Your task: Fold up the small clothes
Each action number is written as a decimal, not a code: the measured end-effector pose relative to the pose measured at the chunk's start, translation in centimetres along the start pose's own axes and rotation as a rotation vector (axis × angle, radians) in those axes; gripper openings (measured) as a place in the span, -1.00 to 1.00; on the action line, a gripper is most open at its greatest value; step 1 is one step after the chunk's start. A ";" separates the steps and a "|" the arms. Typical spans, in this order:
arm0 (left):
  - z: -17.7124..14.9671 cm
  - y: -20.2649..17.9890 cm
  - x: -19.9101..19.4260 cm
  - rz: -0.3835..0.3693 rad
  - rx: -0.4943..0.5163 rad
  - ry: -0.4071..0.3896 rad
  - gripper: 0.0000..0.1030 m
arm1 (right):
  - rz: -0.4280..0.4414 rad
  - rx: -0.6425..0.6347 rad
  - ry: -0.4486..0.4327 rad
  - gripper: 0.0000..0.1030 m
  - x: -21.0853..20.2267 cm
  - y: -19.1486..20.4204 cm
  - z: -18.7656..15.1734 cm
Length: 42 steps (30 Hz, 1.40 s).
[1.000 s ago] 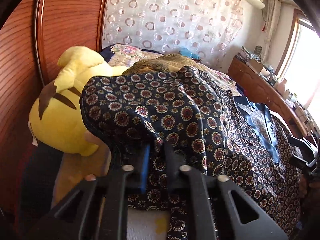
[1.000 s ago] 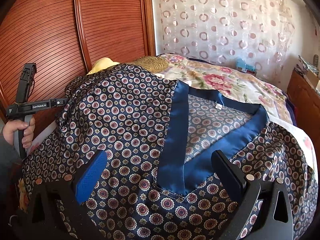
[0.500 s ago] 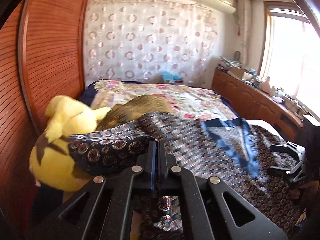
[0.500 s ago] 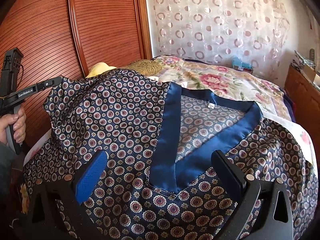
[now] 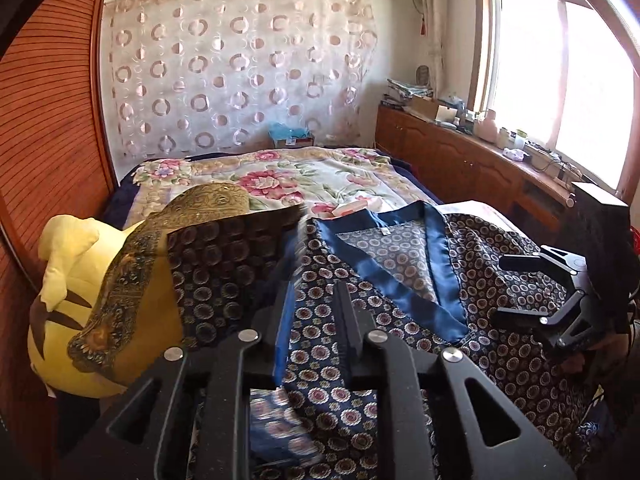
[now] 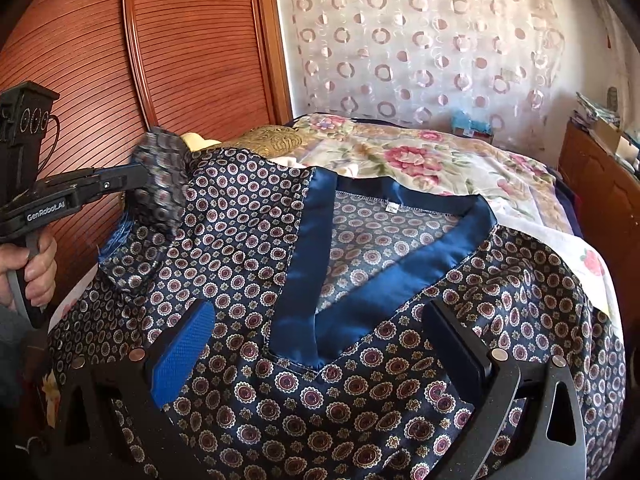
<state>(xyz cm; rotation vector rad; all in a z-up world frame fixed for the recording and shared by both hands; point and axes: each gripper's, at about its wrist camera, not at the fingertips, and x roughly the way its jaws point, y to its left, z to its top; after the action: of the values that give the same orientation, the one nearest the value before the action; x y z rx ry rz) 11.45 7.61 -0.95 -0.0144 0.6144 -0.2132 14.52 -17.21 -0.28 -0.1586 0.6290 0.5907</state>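
one navy patterned top (image 6: 360,240) spread on the bed (image 6: 460,160), neck label too small to read | two grippers | left gripper (image 5: 310,308) fingers slightly parted, sleeve cloth between them, grip uncertain, marked "GenRobot.AI" | right gripper (image 6: 320,332) fingers wide apart above the top's chest | one yellow plush toy (image 5: 60,280) beside it

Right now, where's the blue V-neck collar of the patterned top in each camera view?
Left wrist: the blue V-neck collar sits right of centre, beyond the left gripper.
Right wrist: collar centre frame, its point just ahead of the open right gripper.
Shared landmark: the white neck label behind the collar.
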 end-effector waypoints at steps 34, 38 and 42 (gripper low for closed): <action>0.1 8.2 5.6 0.085 -0.104 0.130 0.59 | -0.013 -0.137 0.139 0.77 8.2 0.6 3.2; 0.8 8.3 6.9 0.078 -0.104 0.157 0.40 | -0.017 -0.127 0.178 0.77 9.5 0.1 2.9; 1.2 8.6 7.8 0.056 -0.113 0.167 0.10 | -0.015 -0.126 0.221 0.78 10.9 0.1 2.0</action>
<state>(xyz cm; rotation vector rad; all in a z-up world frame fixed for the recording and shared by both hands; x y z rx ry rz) 20.04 14.33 -5.05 -0.0888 0.7916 -0.1262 22.64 -11.37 -5.14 -0.3497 0.8044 0.6028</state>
